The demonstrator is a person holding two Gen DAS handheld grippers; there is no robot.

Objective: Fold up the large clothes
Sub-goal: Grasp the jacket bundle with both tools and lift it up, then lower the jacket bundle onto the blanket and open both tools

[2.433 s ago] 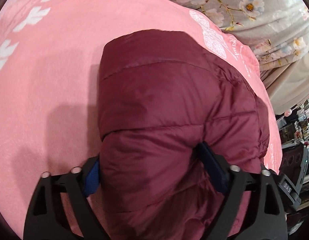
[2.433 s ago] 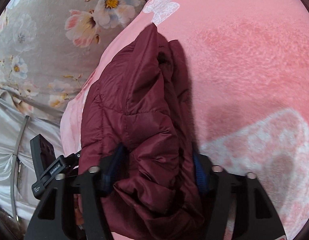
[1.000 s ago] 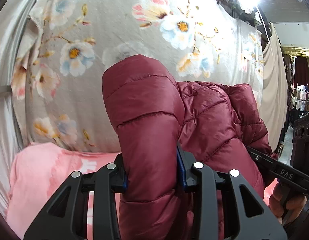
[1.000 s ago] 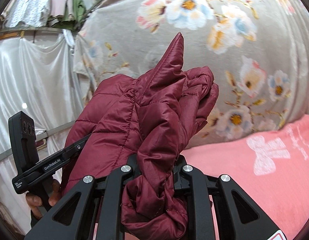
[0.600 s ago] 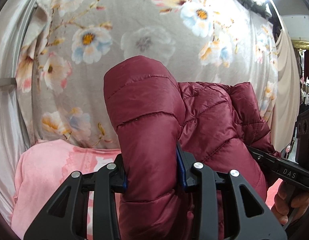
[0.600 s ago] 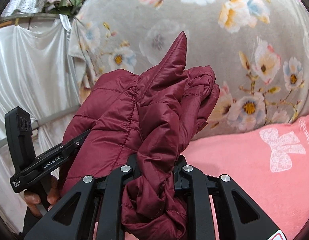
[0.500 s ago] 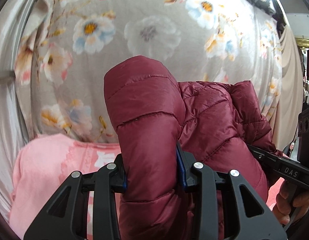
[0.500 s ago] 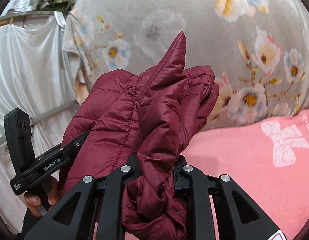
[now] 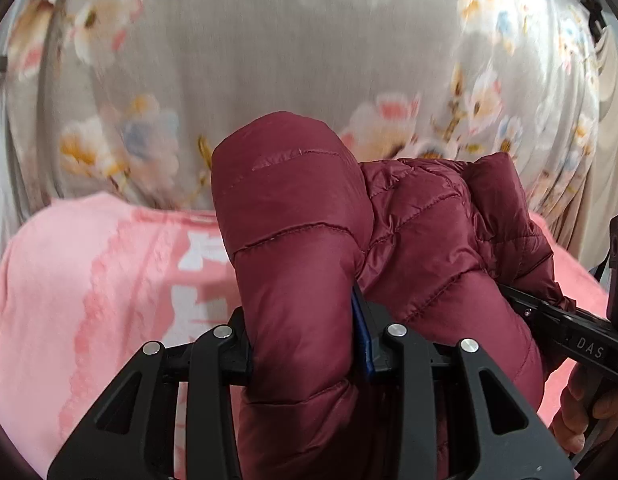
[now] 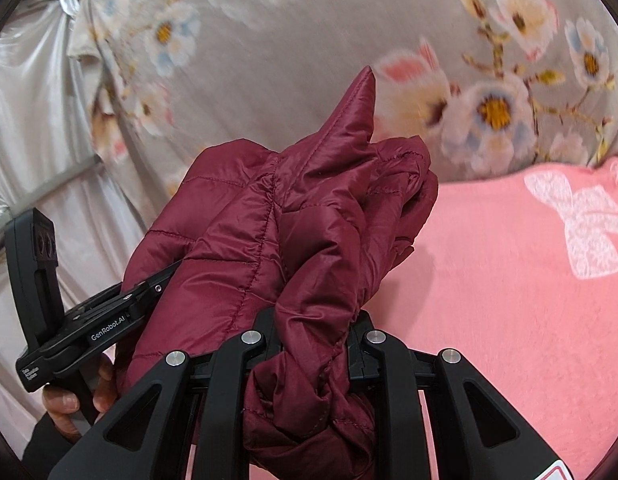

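Note:
A dark red quilted puffer jacket (image 9: 305, 264) is held up between both grippers above a pink blanket. My left gripper (image 9: 307, 344) is shut on a thick padded fold of it. In the right wrist view the jacket (image 10: 269, 232) bunches into a twisted roll, and my right gripper (image 10: 315, 332) is shut on that roll. A pointed corner of the fabric sticks up. Each view shows the other gripper at the jacket's far side: the right one (image 9: 565, 336) and the left one (image 10: 89, 320), each with a hand on it.
The pink blanket (image 9: 89, 280) with white patterns covers the surface below and continues on the right (image 10: 509, 300). A grey floral cloth (image 9: 309, 52) hangs behind it. A white satin curtain (image 10: 29, 128) hangs at the left of the right wrist view.
Both grippers have come down and forward with the jacket. The floral backdrop has slid upward in both views and more pink blanket shows. The grips are unchanged.

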